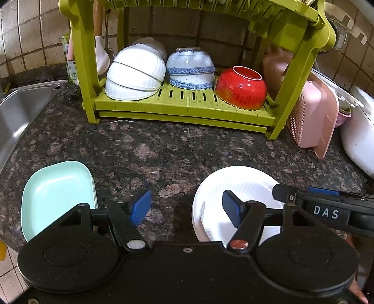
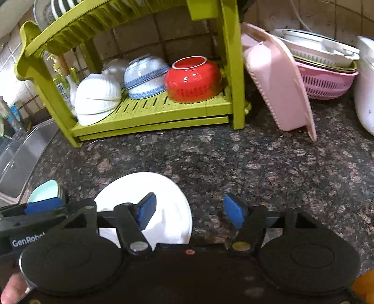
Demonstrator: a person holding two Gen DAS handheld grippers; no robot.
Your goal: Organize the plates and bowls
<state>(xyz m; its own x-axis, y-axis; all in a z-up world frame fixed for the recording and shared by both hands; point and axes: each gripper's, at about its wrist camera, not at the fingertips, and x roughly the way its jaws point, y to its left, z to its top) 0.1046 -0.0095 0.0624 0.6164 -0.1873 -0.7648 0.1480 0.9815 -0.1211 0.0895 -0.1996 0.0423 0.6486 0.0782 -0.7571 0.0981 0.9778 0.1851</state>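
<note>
A green dish rack (image 1: 177, 106) (image 2: 149, 114) stands at the back of the granite counter. Its lower shelf holds stacked white bowls (image 1: 135, 72) (image 2: 97, 98), blue-patterned bowls (image 1: 190, 67) (image 2: 145, 76) and a red bowl (image 1: 242, 87) (image 2: 192, 79), all upside down or tilted. A white plate stack (image 1: 236, 184) (image 2: 152, 189) and mint square plates (image 1: 56, 194) (image 2: 45, 190) lie on the near counter. My left gripper (image 1: 185, 208) hovers open between them. My right gripper (image 2: 189, 211) is open over the white plate's right edge; its fingers (image 1: 282, 193) also show in the left wrist view.
A steel sink (image 1: 21, 110) (image 2: 21, 159) lies to the left. A pink perforated basket (image 1: 313, 117) (image 2: 278, 77) leans against the rack's right side, with a pink colander (image 2: 325, 81) and white containers (image 1: 360, 131) behind. Plates stand in the rack's top tier (image 2: 53, 9).
</note>
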